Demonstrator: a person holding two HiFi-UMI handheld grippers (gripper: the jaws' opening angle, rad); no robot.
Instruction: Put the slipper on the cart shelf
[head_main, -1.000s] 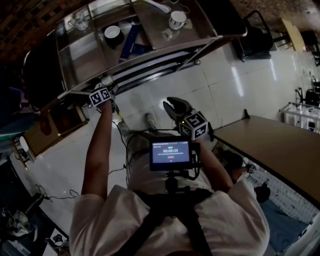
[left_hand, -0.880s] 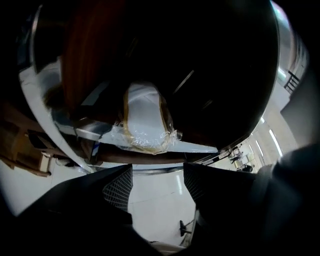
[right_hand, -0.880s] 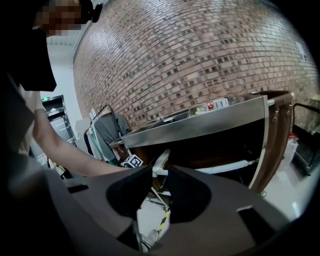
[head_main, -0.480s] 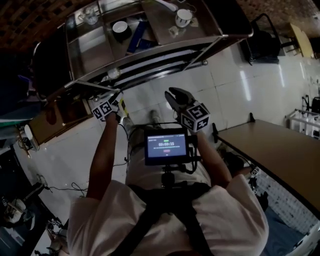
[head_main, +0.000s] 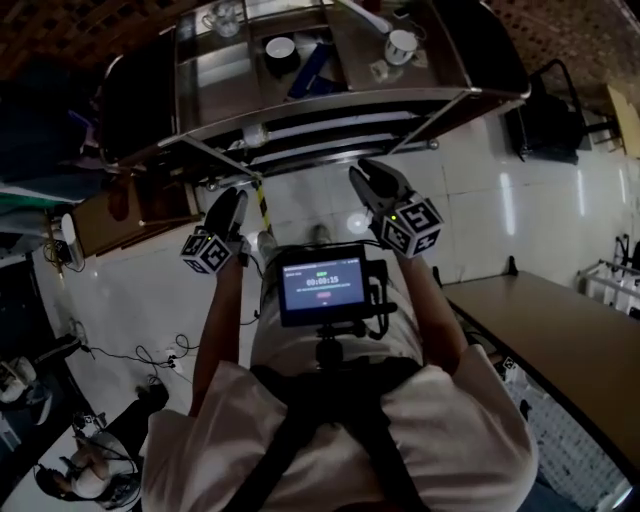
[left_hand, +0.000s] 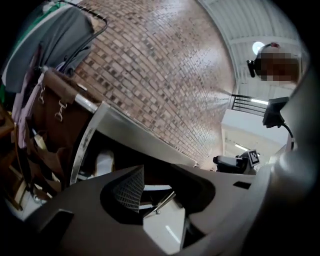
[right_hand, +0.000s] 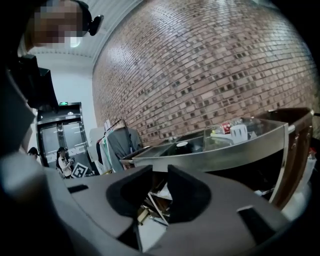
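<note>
Since the left hand-held gripper (head_main: 225, 215) has drawn back from the lower shelf of the stainless-steel wheeled cart (head_main: 400, 98), where it reached a second ago, the head view now shows it hanging over the white tiled floor (head_main: 470, 190), clear of the cart frame. A small pale object (head_main: 255, 135) lies on that lower shelf near the front left post. It is judged to be the slipper, though it is too small to confirm. The right hand-held gripper (head_main: 375, 185) is held just short of the cart front and carries nothing. The top shelf bears a white ceramic cup (head_main: 401, 44) and a round white bowl (head_main: 279, 47), neither in contact with a gripper.

In the left gripper view, the left hand-held gripper (left_hand: 162, 200) is released and its jaws are closing on empty space: only floor and a cart strut show in the gap. The small pale object (left_hand: 105, 162) rests inside the cart (left_hand: 145, 137), on the lower shelf, well apart from the jaws.

In the right gripper view, the right hand-held gripper (right_hand: 159, 180) has its jaws drawn near each other with a narrow gap left, and nothing is between them. The cart (right_hand: 215, 150) stands ahead.

Assessment: release and withdrawal indicate that placement is complete; no further handling of the slipper appears necessary
</note>
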